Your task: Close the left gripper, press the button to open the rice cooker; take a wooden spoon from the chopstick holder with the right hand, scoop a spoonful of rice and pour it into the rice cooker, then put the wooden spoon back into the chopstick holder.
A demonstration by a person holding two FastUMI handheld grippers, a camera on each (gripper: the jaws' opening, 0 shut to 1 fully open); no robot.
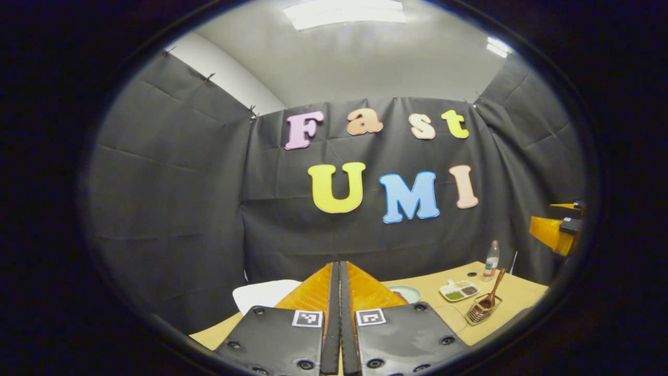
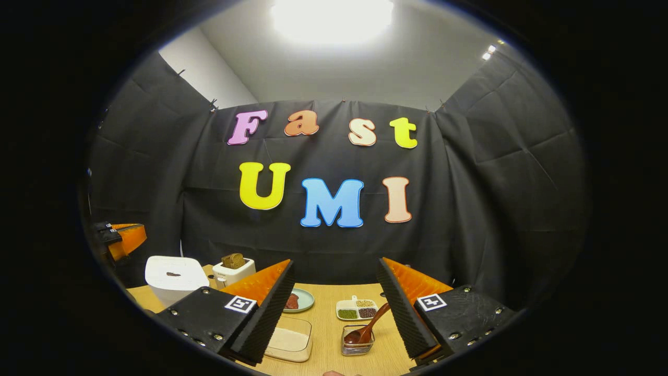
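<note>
Left gripper (image 1: 339,292): we see its two fingers pressed together with nothing between them, raised above the table (image 1: 516,297), ready for pressing.
Right gripper (image 2: 336,303): we hold its fingers wide apart and empty, aimed at the middle of the table.
Rice cooker (image 2: 175,277): white, lid down, at the table's left in the right gripper view; a dark mark on the lid may be the button, though we cannot tell for sure.
Wooden spoon (image 2: 368,328): it leans in the chopstick holder (image 2: 357,342), bowl down, handle slanting up and to the right, between our open fingers.
Rice: a clear shallow container (image 2: 289,339) just left of the holder has pale contents, likely the rice.
Handling: we judge the spoon light, stiff and smooth, so it may twist in the grip; we would take the upper handle, clear of the holder's rim.
Holder: it looks light and could tip if the spoon drags sideways.
</note>
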